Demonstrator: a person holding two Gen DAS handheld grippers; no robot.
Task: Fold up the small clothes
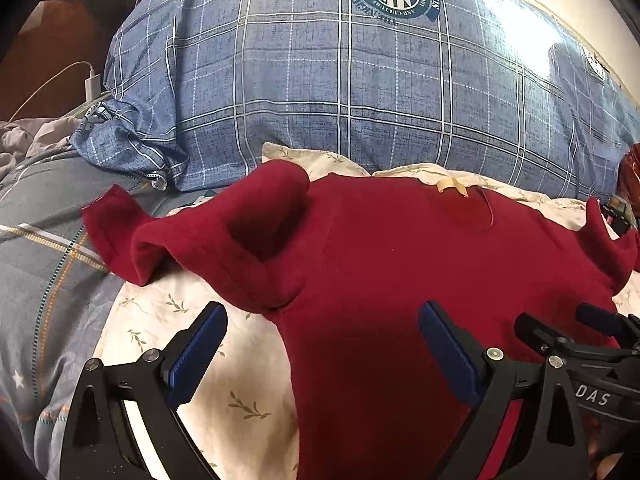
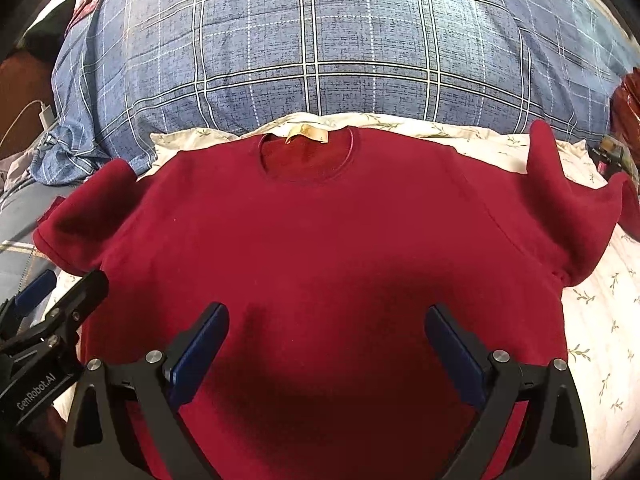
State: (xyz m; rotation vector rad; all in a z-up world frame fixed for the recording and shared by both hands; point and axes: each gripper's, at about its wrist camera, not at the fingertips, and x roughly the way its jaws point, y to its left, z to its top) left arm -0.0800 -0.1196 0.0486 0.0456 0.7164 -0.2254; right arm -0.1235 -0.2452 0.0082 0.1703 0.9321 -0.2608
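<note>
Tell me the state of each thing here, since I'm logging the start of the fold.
Red sweater: spread flat, front up, unfolded.
Left sleeve: bunched, not flat.
Right sleeve: bunched, cuff sticking up.
Neck label: showing, curled.
Left gripper: open, empty, over the sweater's left edge.
Right gripper: open, empty, over the sweater's body.
Charger: cable attached.

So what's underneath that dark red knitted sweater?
The dark red knitted sweater lies on a cream leaf-print pillow; only the pillow's edges show, its middle is covered.

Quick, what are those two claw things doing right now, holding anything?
Left gripper: open, holding nothing, above the red shirt.
Right gripper: open, holding nothing.
</note>
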